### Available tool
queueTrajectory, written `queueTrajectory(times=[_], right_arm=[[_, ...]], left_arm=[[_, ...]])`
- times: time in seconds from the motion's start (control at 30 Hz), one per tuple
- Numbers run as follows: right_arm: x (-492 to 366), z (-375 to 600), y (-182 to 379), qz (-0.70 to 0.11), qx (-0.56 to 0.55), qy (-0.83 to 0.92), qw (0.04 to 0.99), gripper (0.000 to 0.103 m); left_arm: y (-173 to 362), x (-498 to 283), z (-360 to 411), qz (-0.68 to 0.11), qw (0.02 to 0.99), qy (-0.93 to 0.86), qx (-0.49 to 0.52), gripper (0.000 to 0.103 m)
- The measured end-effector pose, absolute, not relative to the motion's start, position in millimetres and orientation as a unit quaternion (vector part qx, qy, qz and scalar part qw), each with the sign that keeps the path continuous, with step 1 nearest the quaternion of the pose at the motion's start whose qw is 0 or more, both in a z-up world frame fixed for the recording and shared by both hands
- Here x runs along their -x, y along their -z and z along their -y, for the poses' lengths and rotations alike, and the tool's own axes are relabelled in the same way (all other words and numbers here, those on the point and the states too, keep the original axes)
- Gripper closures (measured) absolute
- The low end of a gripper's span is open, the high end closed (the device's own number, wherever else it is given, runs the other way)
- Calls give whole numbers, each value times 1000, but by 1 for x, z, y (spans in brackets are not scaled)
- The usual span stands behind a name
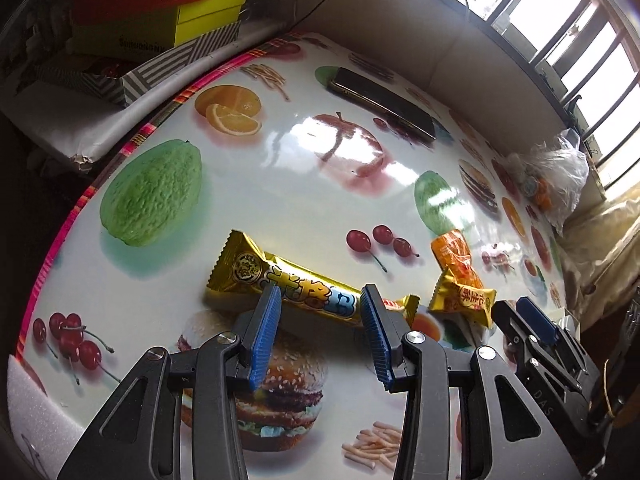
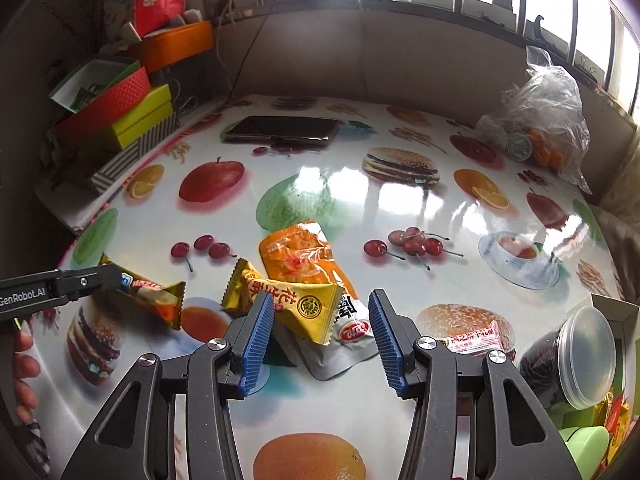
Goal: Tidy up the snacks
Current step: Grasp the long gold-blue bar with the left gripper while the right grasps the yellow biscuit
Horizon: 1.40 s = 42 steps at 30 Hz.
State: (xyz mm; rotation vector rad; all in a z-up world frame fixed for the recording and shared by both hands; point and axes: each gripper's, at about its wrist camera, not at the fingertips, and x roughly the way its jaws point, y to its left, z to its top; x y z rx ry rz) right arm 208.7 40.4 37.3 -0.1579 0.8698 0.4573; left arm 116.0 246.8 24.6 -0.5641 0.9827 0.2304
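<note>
Two hand-held grippers, both wide open, nothing held. Left hand-held gripper point(image 1: 320, 300) straddles long gold snack bar point(image 1: 280, 280) lying flat on worktop point(image 1: 280, 184). Right hand-held gripper point(image 2: 320, 308) sits over small gold packet point(image 2: 296, 308), which overlaps silver pouch point(image 2: 340, 344); orange pouch point(image 2: 300, 256) just beyond. Step, est.: pre-grasp. Next: lower, close on bar w/o slipping. Phone point(image 2: 280, 130) far side.

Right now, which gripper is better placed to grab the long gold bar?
Left. The left gripper is open with its fingers straddling the long gold bar. The right gripper is open over the small gold candy packet, off to the bar's side.
</note>
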Motion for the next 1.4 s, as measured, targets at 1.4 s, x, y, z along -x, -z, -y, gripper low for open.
queueTrajectory(times=[1.4], right_arm=[[-211,-77,-8,-421,180,-258,851,48]], left_arm=[[-11,-137,-204,-510,845,-85,138,60]])
